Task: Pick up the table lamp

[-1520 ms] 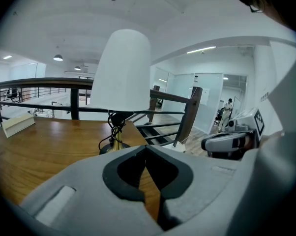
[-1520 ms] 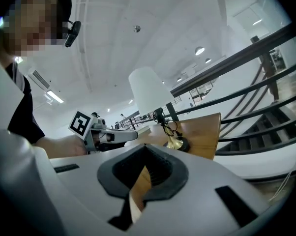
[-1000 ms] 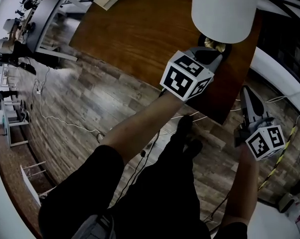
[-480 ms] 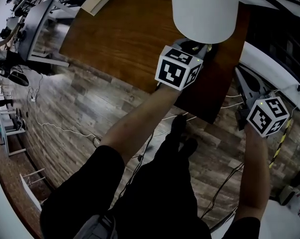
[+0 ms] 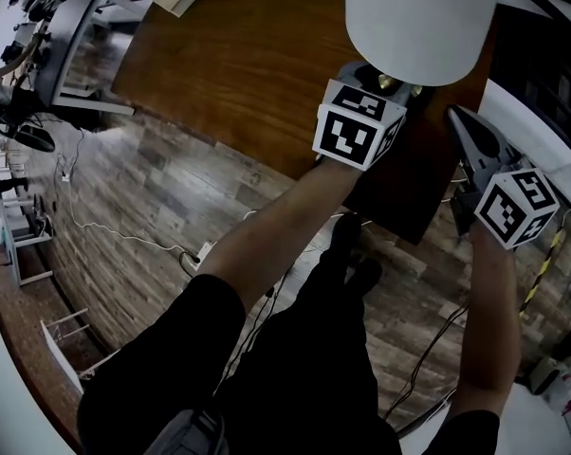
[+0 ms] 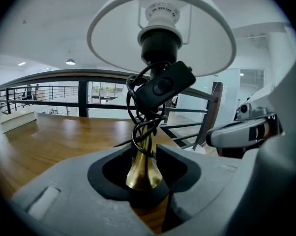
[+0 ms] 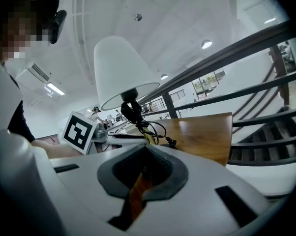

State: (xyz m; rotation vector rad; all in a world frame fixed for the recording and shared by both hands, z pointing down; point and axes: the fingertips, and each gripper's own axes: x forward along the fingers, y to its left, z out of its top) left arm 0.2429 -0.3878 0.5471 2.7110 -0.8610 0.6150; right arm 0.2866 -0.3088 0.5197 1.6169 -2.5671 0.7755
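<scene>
Standing near one corner of a brown wooden counter (image 5: 238,64), the table lamp (image 5: 423,17) is the mark from which everything else is placed. Under its white shade (image 6: 108,38) is a black socket. Below that, a black cord (image 6: 138,127) with an inline switch (image 6: 162,85) is looped round the slim brass stem (image 6: 144,168).

The left hand-held gripper (image 6: 147,151) reaches in under the shade from the person's side of the lamp, low on the stem. Its jaws have just been opening. They stand apart with the flared lower part of the brass stem between them, and a dark gap shows on each side of the brass, so the pads do not press on it. That gripper's marker cube (image 5: 359,126) sits just on the near side of the shade in the head view.

The right hand-held gripper (image 5: 463,123) is to the right of the lamp and apart from it, by the counter's edge. Its jaws come together at the tips with nothing between them; only a sliver of wood shows through the slit behind the tips.

Beyond the lamp runs a dark metal railing (image 6: 84,95). On the near side of the lamp, lower than its counter, lies a plank floor (image 5: 143,197) with thin cables (image 5: 124,240) trailing across it.
</scene>
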